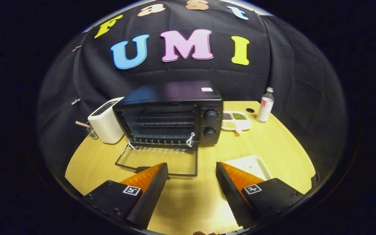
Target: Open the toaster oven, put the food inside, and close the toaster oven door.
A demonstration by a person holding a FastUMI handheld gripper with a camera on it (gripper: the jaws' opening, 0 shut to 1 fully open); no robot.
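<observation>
black toaster oven (171, 112) at 12 o'clock, glass door (158, 160) dropped flat; gripper (192, 169) fingers spread wide, grasping nothing.

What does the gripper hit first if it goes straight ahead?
Likely the toaster oven's open door, lying flat on the table just ahead of the open, empty fingers. If it clears the door, the oven cavity beyond; depth is unclear.

Wooden table (273, 143) with toaster oven (171, 112), white toaster (106, 125), divided dish (237, 121), bottle (265, 106), tray (250, 164).
</observation>
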